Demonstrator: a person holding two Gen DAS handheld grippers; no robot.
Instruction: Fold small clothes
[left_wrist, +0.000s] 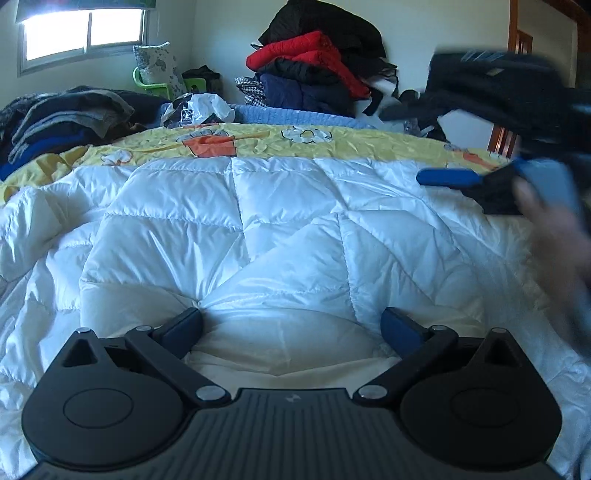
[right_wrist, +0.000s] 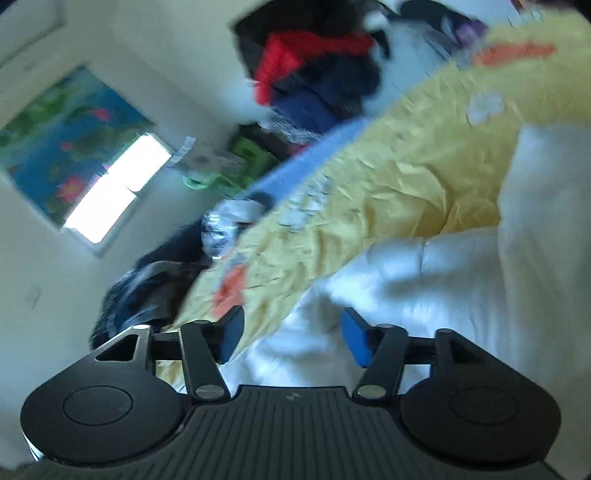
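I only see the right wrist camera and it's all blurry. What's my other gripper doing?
Observer: The left gripper hangs over the white duvet, jaws wide open, nothing between them.
Operator: Is there something to fold?
Observer: A blurred dark garment shows high on the right; I cannot tell what holds it.
Operator: Any clothes done already?
Observer: A stack of dark, grey and blue clothes lies at the bed's far left.

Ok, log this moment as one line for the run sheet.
left gripper: open, empty, over white duvet | right gripper: open, empty, blurred | no garment on duvet between them | clothes pile behind
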